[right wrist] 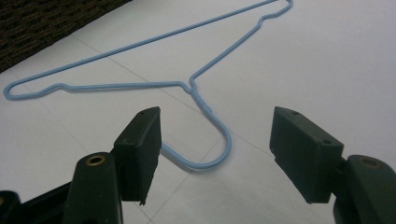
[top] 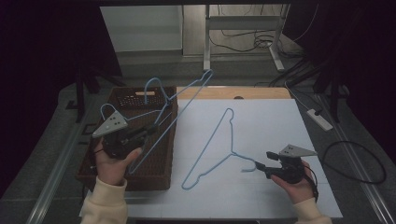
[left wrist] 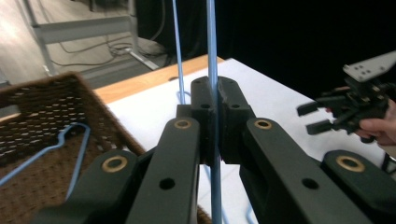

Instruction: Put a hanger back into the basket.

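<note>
L hand [top: 111,161], cream sleeve, comes in from the desk's near-left edge, palm up under the left gripper [top: 150,129], which points up and to the right over the dark brown woven basket [top: 122,97] at the desk's left edge. Its jaws are clamped tight on a thin light-blue wire hanger [top: 183,97], pinching one wire of it [left wrist: 213,56]; the hanger is lifted, tilted, its far end up past the basket's far-right corner. More light-blue wire hangers [left wrist: 70,140] lie inside the basket, hooks sticking up near its far side.

Mid-desk, on the white sheet [top: 271,116], a second light-blue wire hanger [top: 219,147] lies flat, hook toward the near-right.

R hand [top: 294,182] rests near the desk's near-right corner, holding the right gripper [top: 258,168] low and level, aimed left at that hook. Jaws wide apart, holding nothing; hook [right wrist: 210,149] lies just ahead, between them, no contact.

No legible writing or labels.
</note>
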